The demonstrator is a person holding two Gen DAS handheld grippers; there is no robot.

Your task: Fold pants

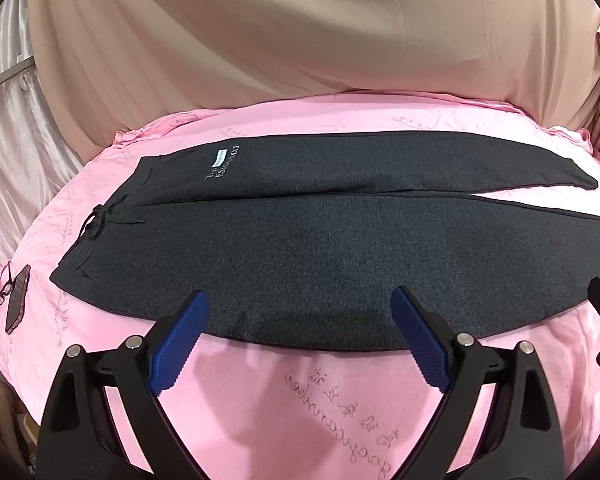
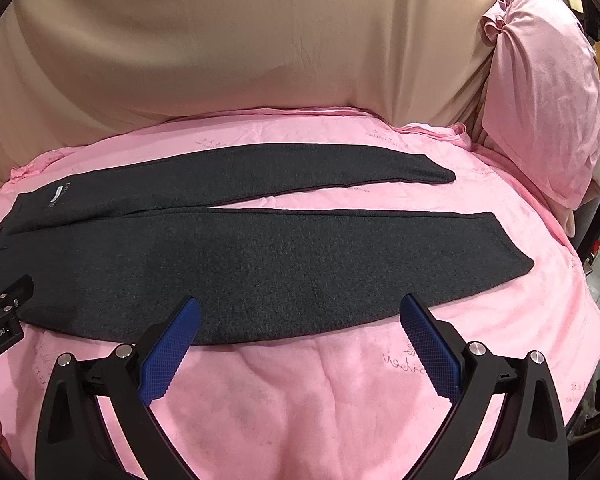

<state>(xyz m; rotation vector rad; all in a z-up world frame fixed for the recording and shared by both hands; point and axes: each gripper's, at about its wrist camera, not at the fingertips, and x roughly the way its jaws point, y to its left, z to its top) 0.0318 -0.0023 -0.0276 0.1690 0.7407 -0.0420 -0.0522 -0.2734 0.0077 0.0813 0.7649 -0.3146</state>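
Observation:
Dark grey pants lie flat and spread out on a pink bed sheet. The waistband with its drawstring bow is at the left, and the two legs run to the right, split apart. A white printed label sits near the waist. My left gripper is open, its blue pads over the near edge of the pants. My right gripper is open over the near leg. The far leg ends at right. Neither gripper holds anything.
A phone and glasses lie on the sheet left of the waistband. A pink pillow stands at the far right. A beige curtain hangs behind the bed. The bed edge drops off at right.

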